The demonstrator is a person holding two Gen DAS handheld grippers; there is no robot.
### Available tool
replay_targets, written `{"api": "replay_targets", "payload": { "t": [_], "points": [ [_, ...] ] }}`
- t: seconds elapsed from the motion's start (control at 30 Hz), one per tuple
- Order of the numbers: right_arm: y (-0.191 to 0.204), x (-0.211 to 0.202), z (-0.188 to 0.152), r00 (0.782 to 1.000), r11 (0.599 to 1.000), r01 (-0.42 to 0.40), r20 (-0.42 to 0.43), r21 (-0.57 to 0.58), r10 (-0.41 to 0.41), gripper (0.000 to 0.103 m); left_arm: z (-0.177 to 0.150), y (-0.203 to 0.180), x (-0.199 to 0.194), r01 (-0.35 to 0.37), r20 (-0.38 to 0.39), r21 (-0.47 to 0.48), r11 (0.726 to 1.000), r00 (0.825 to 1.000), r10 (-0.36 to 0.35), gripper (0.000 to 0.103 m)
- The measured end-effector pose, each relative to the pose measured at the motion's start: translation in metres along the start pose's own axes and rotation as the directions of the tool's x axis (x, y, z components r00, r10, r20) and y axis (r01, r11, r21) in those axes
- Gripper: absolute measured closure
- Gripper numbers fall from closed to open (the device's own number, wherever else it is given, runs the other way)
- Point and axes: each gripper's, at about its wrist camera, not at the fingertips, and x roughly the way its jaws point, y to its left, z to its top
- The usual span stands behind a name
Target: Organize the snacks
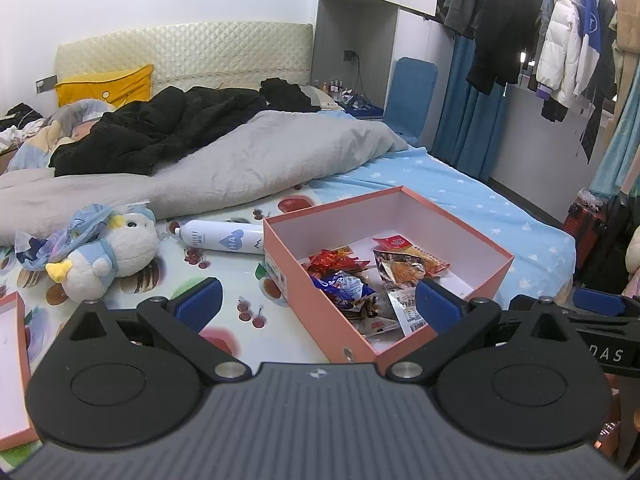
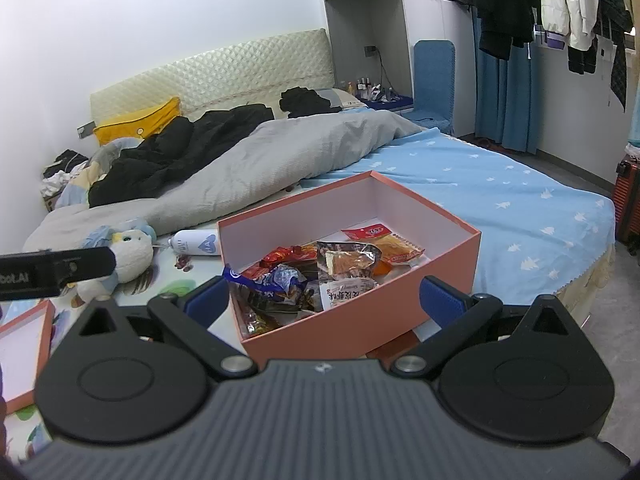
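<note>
Snacks point(image 1: 360, 276) lie heaped inside my open pink box point(image 1: 472, 236) on the bed point(image 1: 480, 196): a red wrapper, a blue crumpled packet, a silvery pouch and an orange pack with a red top, all loose on the box floor and bunched toward its near corner. From my left camera the left gripper point(image 1: 318, 306) is spread wide and holds nothing; its right finger sits over the box's near edge and its left finger hangs above the fruit-print sheet point(image 1: 240, 276). From my right camera the right gripper point(image 2: 324, 298) is likewise wide apart and empty, with the box's near corner between its fingers; I cannot tell whether either pad touches the cardboard. Left of the box a white bottle point(image 1: 222, 236) lies on its side, its end touching or just beside the box wall. Farther left a plush toy point(image 1: 116, 252) rests on the sheet, with crinkled blue wrapping just beside it. At the left edge lies the box lid point(image 2: 24, 348), inner side up. Behind it all I see a grey duvet point(image 1: 240, 152) with black clothing on top and a yellow pillow point(image 1: 108, 84) at the headboard.
</note>
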Motion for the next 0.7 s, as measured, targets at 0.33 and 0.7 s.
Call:
{"api": "replay_targets", "payload": {
  "t": [0.33,0.7],
  "points": [
    [0.0009,-0.0007,0.0002,1.0,1.0,-0.001,-0.001,0.0,0.001,0.0,0.0001,-0.0006,0.0,-0.002,-0.003,0.003,1.0,1.0,0.002,0.0],
    [0.0014,-0.0002,0.0002,1.0,1.0,-0.005,-0.003,0.0,0.005,0.0,-0.0009,-0.0017,0.0013,0.001,-0.015,0.002,1.0,1.0,-0.001,0.0]
  ]
}}
